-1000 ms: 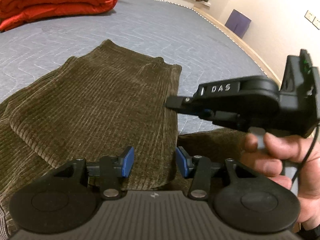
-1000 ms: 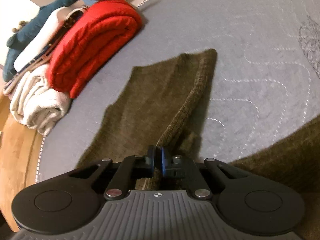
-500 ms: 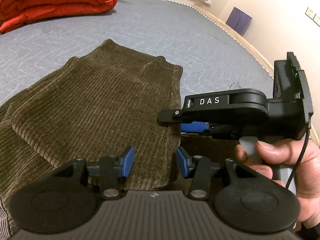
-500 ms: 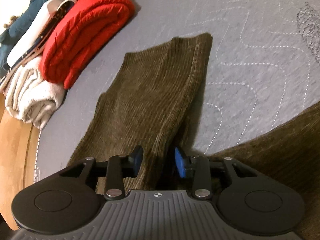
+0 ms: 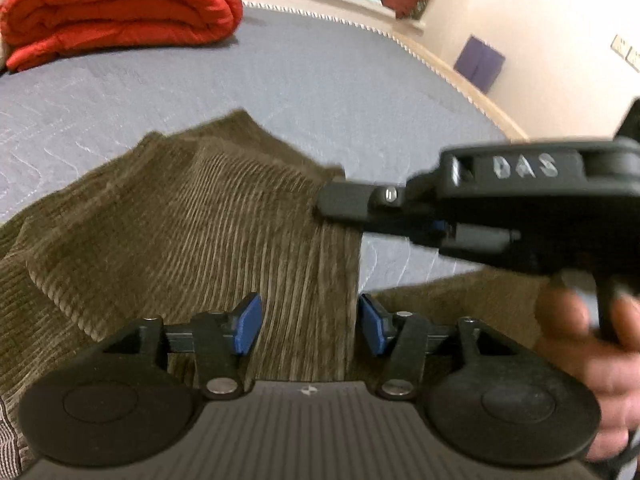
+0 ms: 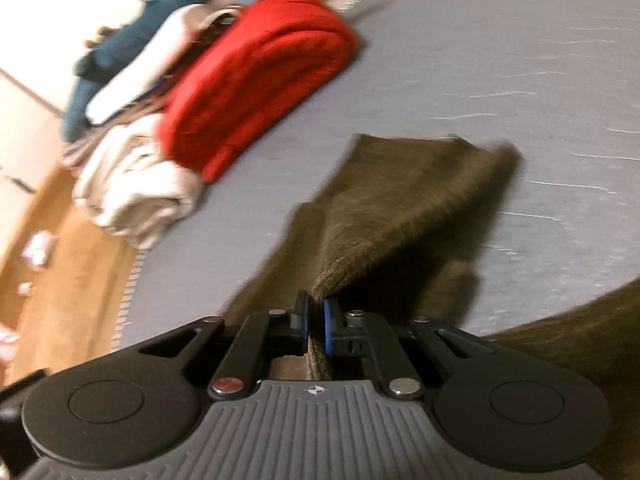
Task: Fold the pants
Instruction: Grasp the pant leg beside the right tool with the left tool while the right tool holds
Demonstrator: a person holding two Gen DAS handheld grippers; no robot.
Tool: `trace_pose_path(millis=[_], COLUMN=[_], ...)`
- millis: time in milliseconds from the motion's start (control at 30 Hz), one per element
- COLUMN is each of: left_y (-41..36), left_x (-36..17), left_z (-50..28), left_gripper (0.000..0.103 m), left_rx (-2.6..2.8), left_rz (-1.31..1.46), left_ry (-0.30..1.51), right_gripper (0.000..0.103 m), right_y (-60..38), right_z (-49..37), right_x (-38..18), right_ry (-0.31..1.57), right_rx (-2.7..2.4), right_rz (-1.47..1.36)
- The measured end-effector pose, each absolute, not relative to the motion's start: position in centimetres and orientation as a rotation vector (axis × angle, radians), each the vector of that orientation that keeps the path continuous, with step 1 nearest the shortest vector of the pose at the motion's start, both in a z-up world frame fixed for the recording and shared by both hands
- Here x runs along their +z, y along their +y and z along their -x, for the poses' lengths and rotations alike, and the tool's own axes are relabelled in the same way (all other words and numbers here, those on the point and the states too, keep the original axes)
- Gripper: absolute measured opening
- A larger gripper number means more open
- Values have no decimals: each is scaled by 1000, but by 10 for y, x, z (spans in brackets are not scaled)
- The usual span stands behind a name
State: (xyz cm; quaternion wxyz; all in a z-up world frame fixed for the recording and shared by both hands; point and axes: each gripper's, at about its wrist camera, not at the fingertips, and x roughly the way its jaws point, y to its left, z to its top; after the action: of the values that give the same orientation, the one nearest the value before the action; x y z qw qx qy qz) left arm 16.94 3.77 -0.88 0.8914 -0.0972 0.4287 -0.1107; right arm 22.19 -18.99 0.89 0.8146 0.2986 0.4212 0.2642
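Brown corduroy pants [image 5: 200, 232] lie spread on the grey quilted bed [image 5: 320, 80]. My left gripper [image 5: 310, 324] hangs low over one leg, its jaws opening, with the leg's right edge lying between the blue pads untouched. In the right wrist view my right gripper [image 6: 316, 316] is closing on a pinched fold of the pants [image 6: 400, 208], and the cloth rises off the bed in a tent. The left wrist view shows the right gripper [image 5: 332, 204] from the side at that leg's edge, held by a hand [image 5: 580, 332].
A folded red quilt [image 5: 116, 4] lies at the far end of the bed, with a cream blanket [image 6: 132, 184] and a teal item [image 6: 132, 36] stacked beside it. Wooden floor [image 6: 60, 272] borders the bed. A purple box [image 5: 480, 62] stands by the wall.
My right gripper opened, dropped onto the leg's edge, then shut on a fold and rose with it. The left gripper's jaws spread slightly wider and it stayed in place.
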Motion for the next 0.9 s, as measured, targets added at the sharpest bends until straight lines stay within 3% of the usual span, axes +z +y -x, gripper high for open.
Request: trace_pose_path(millis=[300,467,533,900], left_y=[50,47,46,46], left_x=[3,5,5,1], left_z=[-170,-170,-170,-170], left_gripper=[58,23,16,14], left_rx=[-130,-123,-112,-98], left_rz=[248,226,211,167], left_ry=[821,820,824,845], right_gripper=[7,7,7,11], right_y=[-181,-182,-181,-184], right_z=[-215,-214,-215,-217], right_x=[19,18,17,14], right_ry=[933,945,950,953], right_rx=[704,722,722,688], right_rz=[-732,-737,-735,-758])
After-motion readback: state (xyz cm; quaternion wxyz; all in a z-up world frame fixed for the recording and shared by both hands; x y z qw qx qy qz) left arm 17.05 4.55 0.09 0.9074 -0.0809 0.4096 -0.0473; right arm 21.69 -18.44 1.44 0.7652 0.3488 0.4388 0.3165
